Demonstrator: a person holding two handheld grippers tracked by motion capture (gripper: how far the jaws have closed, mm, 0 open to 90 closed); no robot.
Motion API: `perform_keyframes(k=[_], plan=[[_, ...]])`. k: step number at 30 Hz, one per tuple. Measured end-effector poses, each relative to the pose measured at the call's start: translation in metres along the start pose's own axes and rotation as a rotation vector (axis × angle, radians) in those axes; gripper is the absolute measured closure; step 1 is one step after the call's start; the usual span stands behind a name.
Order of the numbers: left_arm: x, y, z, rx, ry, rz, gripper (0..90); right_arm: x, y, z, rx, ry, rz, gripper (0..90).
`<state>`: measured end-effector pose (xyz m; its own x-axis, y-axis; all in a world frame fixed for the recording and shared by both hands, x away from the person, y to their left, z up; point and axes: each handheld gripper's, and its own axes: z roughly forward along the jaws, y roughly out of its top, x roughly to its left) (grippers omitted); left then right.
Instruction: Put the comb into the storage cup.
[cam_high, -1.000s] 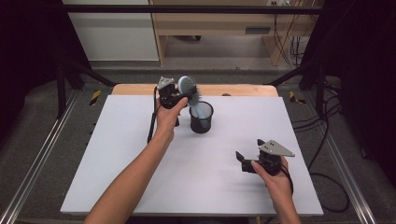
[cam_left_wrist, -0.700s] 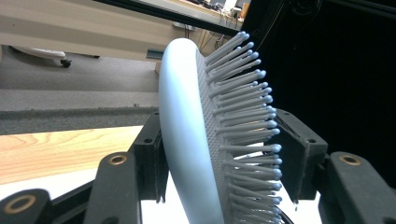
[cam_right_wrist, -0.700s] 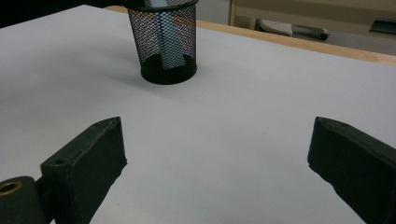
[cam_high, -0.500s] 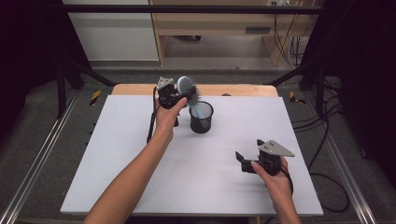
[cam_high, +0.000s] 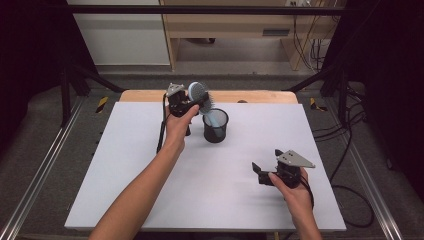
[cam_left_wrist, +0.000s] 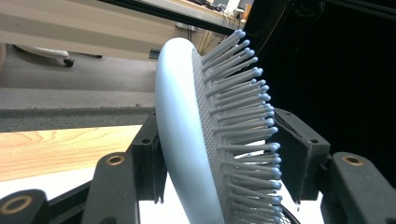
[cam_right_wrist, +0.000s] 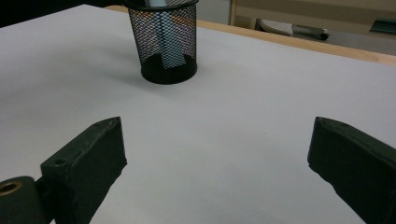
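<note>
Nothing has shifted since the earlier frames: both your hands sit where they were.

From the high view, you work on a white table top (cam_high: 150, 190) with a wooden strip along its far edge, grey floor around it and pale furniture beyond. Your left gripper (cam_high: 192, 102) holds a light blue hairbrush (cam_high: 199, 92) at the far middle of the table, its handle running down and to the right into a black mesh cup (cam_high: 215, 126), its long axis tilted and the head up at the far left. Your right gripper (cam_high: 261, 172) rests near the table's right front, well apart from the cup.

In the left gripper view, the brush head stands almost upright between your jaws, about half open and closed on it: smooth curved back to the left, bristles pointing right.

In the right gripper view, your jaws stand wide with nothing between them, over bare white surface; the cup stands far left with the pale handle visible through its mesh.
</note>
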<state>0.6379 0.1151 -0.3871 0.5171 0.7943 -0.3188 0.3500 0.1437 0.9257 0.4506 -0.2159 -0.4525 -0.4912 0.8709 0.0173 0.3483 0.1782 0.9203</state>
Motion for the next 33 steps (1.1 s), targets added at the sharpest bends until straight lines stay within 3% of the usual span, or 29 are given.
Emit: perform_keyframes(k=[21,33], plan=[[0.0018,-0.0012,-0.0002,0.003,0.008,0.003,39.4,0.0,0.0001,-0.0002,-0.001,0.0,-0.001,4.4],[0.0011,-0.0015,0.0001,0.001,0.003,0.006,33.5,0.0003,0.0001,0.0,0.0,0.003,-0.001,4.4]])
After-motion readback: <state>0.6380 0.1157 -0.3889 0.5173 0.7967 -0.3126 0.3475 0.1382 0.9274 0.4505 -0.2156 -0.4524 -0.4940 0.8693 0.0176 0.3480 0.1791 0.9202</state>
